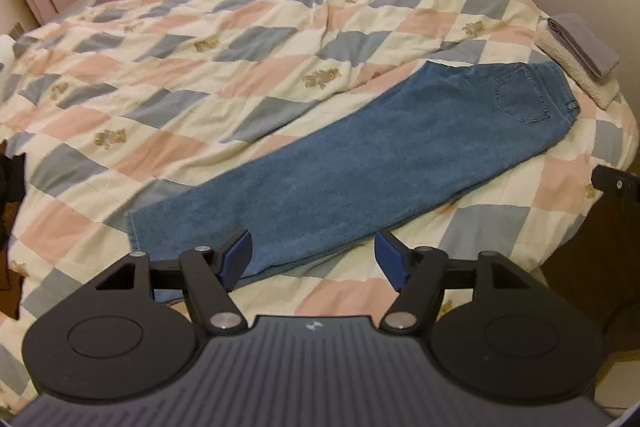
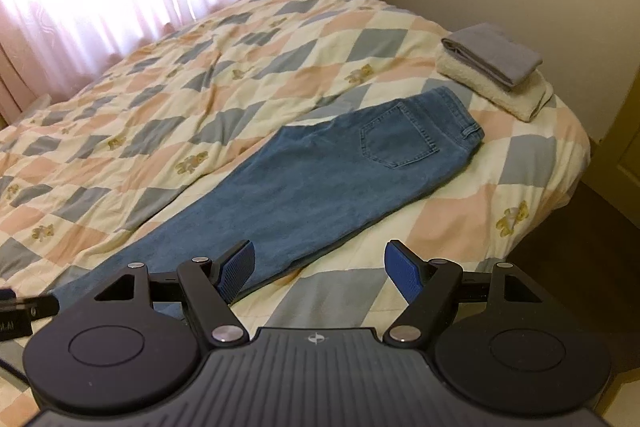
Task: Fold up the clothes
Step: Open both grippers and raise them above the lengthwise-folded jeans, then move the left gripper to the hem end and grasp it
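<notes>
1. The bed [image 2: 280,39] under its checked quilt carries everything I see.
2. The jeans [image 2: 320,187] lie across its near edge, one leg over the other, pocket up, waistband far right beside the stacked folded towels [image 2: 496,67].
3. I judge the denim heavy, limp, not slippery; I'd grip hem and waistband.
4. My left tool [image 1: 314,259] and right tool [image 2: 320,267] both gape wide, holding nothing.

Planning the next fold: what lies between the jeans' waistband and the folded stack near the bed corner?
Only bare quilt. The right wrist view shows a strip of checked cover between the jeans and the folded stack; they do not touch.
</notes>
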### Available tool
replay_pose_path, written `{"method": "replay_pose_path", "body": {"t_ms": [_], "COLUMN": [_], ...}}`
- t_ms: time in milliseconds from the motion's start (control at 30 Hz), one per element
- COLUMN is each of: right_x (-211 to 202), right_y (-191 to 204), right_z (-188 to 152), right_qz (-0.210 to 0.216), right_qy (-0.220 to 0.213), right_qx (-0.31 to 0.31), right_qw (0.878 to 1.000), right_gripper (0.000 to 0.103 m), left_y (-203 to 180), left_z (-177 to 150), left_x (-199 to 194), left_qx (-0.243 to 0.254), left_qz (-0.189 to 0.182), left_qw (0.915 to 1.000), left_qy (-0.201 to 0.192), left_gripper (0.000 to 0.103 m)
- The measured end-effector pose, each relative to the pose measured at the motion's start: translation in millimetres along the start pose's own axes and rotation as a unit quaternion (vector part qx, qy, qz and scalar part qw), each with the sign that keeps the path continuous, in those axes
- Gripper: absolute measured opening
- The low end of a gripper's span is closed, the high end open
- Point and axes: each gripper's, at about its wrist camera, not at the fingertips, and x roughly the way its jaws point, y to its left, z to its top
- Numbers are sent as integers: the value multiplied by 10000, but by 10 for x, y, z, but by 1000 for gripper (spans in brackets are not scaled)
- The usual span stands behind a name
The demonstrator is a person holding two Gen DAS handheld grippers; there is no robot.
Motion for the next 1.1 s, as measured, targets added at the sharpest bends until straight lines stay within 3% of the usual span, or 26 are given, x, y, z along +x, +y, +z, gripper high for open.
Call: {"method": "replay_pose_path", "body": {"t_ms": [100,267,367,467,600,733,867,967,1100], "right_x": [-1,-69,-148,-228,-296,-321,-159,117,429], "right_y": [82,217,360,643,1179,1724,2149,2414,2787], "right_z": [-5,-135,-314,-574,-938,-1211,-1501,-1758,-2064], "right_qz": [-72,-485,-807,-1203,-1441,-1494,-1443,-1274,-1045], "right_qy": [-29,-122,-209,-262,-208,-134,82,368,537], "right_qx": [-6,278,617,973,1281,992,600,312,-232], "right_qw": [10000,9984,9946,9876,9810,9837,9877,9907,9928], "right_gripper": [74,74,74,74,74,76,77,77,75], "left_y": [139,567,903,1281,1816,2322,2686,2854,3028], "left_z": [21,95,138,105,-46,-174,-335,-507,-782], "left_x": [84,263,408,533,657,865,1173,1409,1742], "left_qx": [136,827,1284,1825,2725,3274,3854,4411,5376], "left_qz": [-234,-491,-639,-949,-1096,-1083,-887,-887,-947], "left_qw": [9996,9952,9894,9781,9540,9366,9165,8908,8351], "left_qy": [-53,-195,-211,-320,-603,-615,-608,-638,-682], "left_gripper": [66,66,66,66,62,59,48,47,47]}}
